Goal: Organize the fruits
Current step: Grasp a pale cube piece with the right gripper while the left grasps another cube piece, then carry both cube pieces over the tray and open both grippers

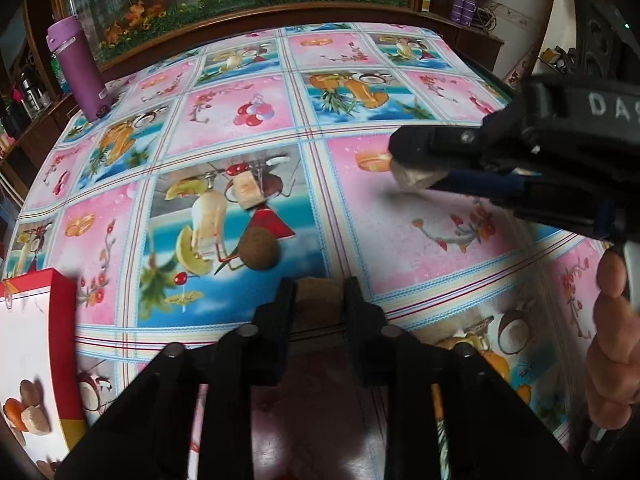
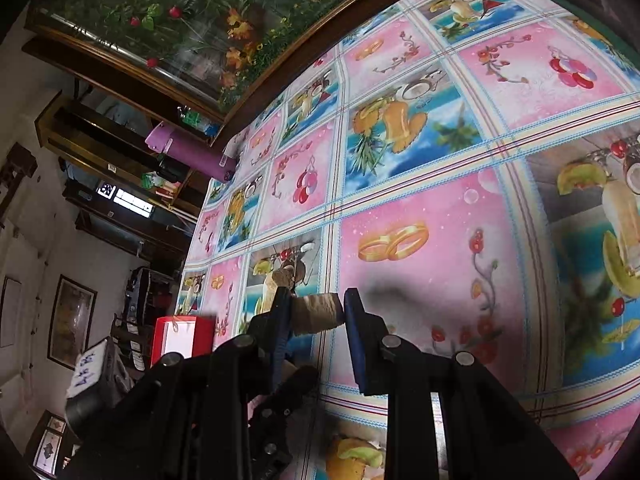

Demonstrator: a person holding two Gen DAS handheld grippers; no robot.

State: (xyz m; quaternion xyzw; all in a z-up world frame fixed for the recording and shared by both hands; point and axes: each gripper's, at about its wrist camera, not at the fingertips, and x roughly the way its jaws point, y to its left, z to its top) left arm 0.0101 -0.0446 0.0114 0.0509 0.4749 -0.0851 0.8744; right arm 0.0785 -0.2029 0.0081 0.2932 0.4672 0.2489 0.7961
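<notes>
A: Left wrist view: left gripper is clamped on a brown fruit, lifted off the table for carrying; the box stands near.

B: Right wrist view: right gripper pinches a pale fruit piece, likewise raised for transfer.

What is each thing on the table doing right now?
left gripper: shut on brown chunk
right gripper: shut on tan chunk
round brown fruit: loose on tablecloth
pale cube: loose on tablecloth
purple bottle: upright, closed
red box: open, pieces inside
</notes>
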